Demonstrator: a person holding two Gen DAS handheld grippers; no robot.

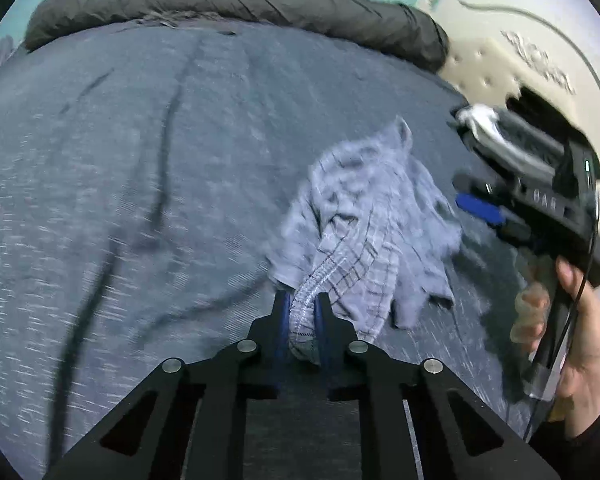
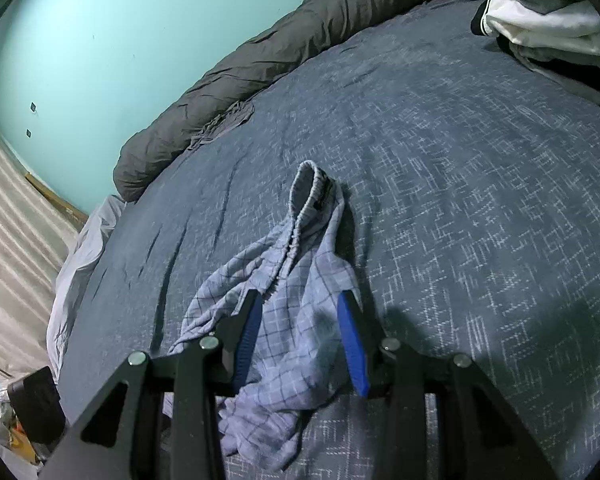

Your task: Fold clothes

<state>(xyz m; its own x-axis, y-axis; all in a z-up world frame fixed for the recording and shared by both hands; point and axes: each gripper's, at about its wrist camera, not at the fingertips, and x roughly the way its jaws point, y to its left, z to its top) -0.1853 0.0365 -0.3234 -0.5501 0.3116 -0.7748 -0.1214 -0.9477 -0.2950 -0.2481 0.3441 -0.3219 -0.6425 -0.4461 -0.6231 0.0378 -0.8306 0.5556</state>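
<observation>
1. Your left hand-held gripper [image 1: 303, 312] is pinching the bunched elastic waistband of the checked shorts [image 1: 364, 216]. That is only a narrow bite at the pad tips, so a sharp pull could slide the band out and drop the shorts back into a heap.
2. Your right hand-held gripper [image 2: 302, 320] stands spread over the shorts [image 2: 284, 292], with cloth lying between the pads but not pressed. Close here and you would likely catch several crumpled layers mid-panel instead of an edge, locking the creases in.
3. With just one corner held, lifting now would let the shorts hang twisted. They lie rumpled near the middle of the bed [image 2: 460, 200], so spread them flat first.
4. Dragging the shorts sideways could ruck up the bed cover, which already shows long creases, and spoil the surface you fold on.
5. Farther off, the grey duvet roll [image 2: 260, 64] and the pile of other clothes [image 2: 548, 20] sit at the bed's edges; a wide sweep could snag either.
</observation>
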